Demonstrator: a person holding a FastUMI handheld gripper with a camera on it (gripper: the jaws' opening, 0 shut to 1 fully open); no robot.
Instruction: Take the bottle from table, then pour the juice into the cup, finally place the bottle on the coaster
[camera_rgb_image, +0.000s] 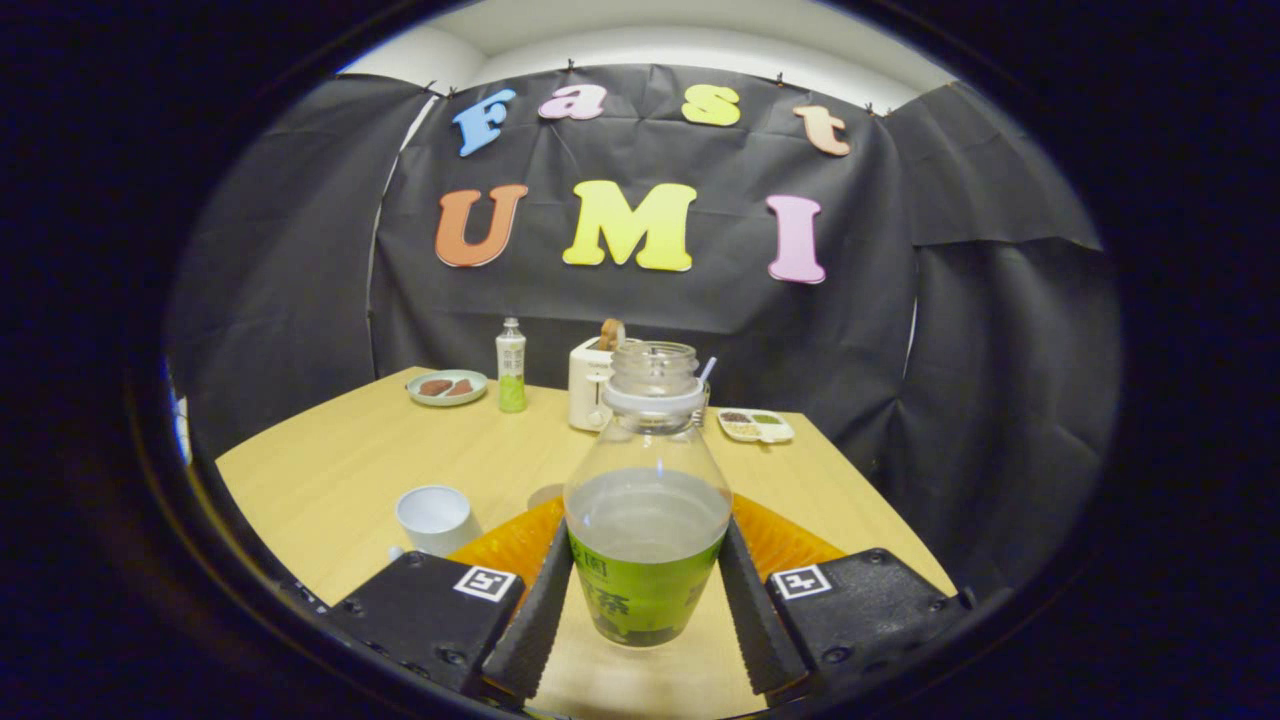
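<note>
An uncapped clear bottle (648, 520) with a green label and pale juice stands upright between my fingers. My gripper (645, 540) is shut on it, both pads pressing its lower sides. I cannot tell whether its base touches the wooden table (330, 470). An orange coaster (505, 545) lies just behind the bottle, showing on both sides of it. Left of the coaster, beyond my left finger (540, 610), an empty white cup (434, 518) stands upright.
At the table's far edge stand a plate with food (447, 387), a small green-labelled bottle (511, 367), a white toaster (590, 395) and a divided snack tray (756, 425). The table's right edge runs close past the coaster.
</note>
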